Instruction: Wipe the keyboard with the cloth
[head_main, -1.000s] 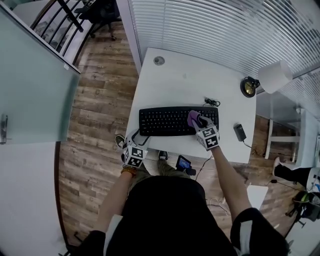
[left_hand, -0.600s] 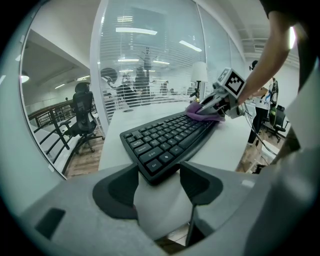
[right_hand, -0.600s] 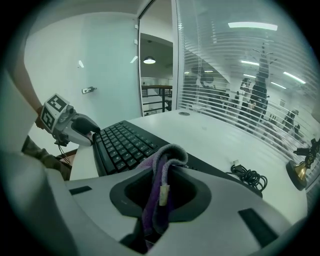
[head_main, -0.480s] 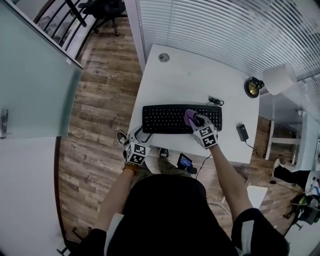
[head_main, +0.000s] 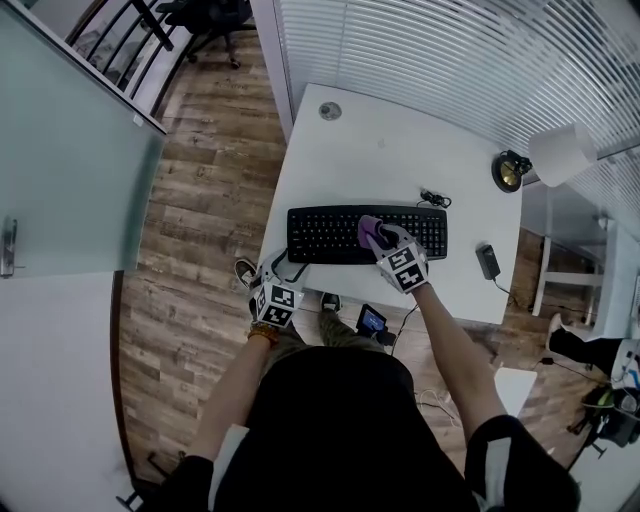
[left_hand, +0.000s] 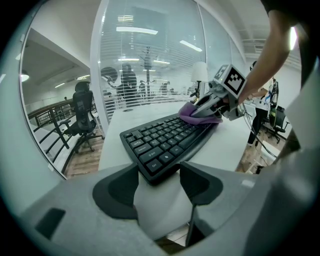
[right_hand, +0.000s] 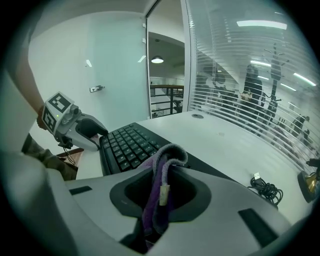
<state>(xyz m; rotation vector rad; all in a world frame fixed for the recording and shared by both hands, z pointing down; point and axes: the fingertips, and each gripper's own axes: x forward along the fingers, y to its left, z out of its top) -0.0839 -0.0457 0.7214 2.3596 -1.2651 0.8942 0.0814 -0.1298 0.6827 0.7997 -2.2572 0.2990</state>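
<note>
A black keyboard (head_main: 325, 232) lies along the front of the white desk (head_main: 400, 150). My right gripper (head_main: 380, 241) is shut on a purple cloth (head_main: 367, 229) and presses it onto the keys right of the keyboard's middle. In the right gripper view the cloth (right_hand: 159, 175) hangs folded between the jaws over the keyboard (right_hand: 127, 145). My left gripper (head_main: 277, 272) is open at the desk's front left corner. Its jaws sit either side of the keyboard's (left_hand: 165, 140) near left corner without closing on it. The left gripper view also shows the cloth (left_hand: 200, 114) on the far keys.
A coiled black cable (head_main: 433, 198) lies behind the keyboard, and a small black device (head_main: 487, 262) lies to its right. A lamp (head_main: 555, 155) stands at the desk's far right. A grommet (head_main: 330, 111) marks the back left. Glass walls with blinds enclose the desk.
My right gripper has slid the cloth leftward along the keyboard, from its right part toward the middle. The left gripper has stayed at the keyboard's left corner.
</note>
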